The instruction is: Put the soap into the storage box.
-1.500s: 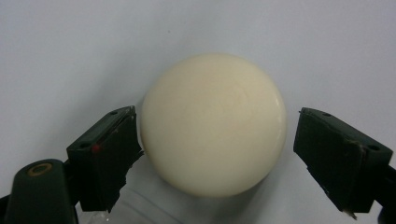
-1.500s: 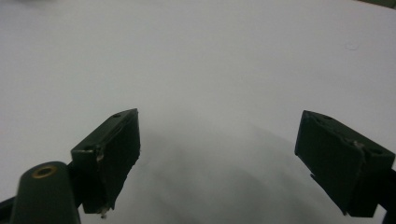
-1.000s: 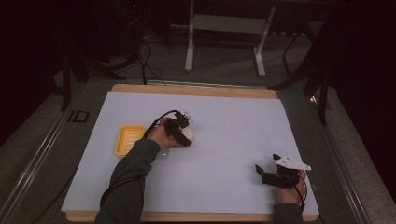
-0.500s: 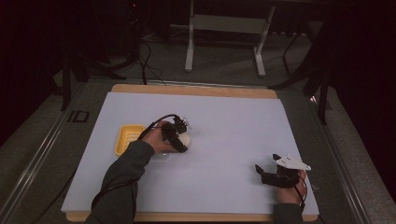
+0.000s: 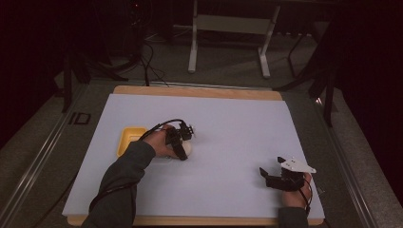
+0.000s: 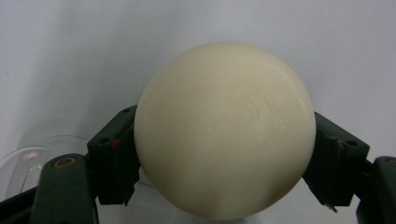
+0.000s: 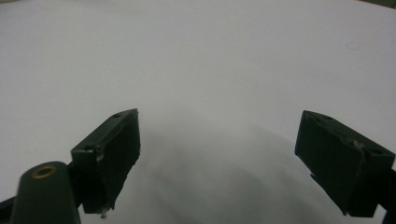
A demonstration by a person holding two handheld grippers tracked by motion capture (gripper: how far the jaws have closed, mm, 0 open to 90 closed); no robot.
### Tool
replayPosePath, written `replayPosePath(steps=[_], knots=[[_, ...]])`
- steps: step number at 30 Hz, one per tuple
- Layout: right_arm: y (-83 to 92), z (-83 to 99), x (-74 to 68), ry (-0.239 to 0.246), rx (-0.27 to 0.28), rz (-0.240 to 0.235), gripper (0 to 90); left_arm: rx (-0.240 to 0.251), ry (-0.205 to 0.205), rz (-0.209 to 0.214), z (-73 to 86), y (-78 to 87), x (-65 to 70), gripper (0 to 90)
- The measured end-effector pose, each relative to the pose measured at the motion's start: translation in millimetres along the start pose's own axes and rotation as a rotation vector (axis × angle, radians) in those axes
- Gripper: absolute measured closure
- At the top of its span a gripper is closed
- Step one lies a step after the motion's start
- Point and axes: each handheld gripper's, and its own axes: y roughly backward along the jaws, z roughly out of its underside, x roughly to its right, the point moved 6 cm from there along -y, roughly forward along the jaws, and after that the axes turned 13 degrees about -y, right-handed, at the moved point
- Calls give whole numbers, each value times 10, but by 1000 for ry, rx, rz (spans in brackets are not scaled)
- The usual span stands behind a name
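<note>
A smooth cream ball [image 6: 224, 130] with a faint embossed mark sits between both black jaws of my left gripper [image 6: 226, 144], which is shut on it. In the high view the ball [image 5: 187, 149] and left gripper [image 5: 183, 147] are just above the white sheet, left of centre and right of a yellow tray [image 5: 128, 141]. My right gripper [image 5: 265, 177] rests near the front right corner, with its jaws wide apart over bare white surface and nothing between them [image 7: 233, 154].
A clear round dish [image 6: 25, 161] lies on the sheet beside the left jaw. The white sheet [image 5: 237, 123] covers a wooden board [image 5: 190, 90]. Beyond the board lie a dark floor, cables and a stand's metal legs [image 5: 192, 52].
My left gripper has drawn back a little toward the person with the ball in it. The right gripper has stayed where it was.
</note>
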Motion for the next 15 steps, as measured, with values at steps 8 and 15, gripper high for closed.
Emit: replayPosePath(steps=[8, 15], knots=[[-4, 2, -3, 3, -4, 0, 141, -12, -6, 3, -8, 4, -4, 240], [-4, 2, -2, 3, -5, -1, 142, -22, -21, -6, -22, 10, 4, 242]])
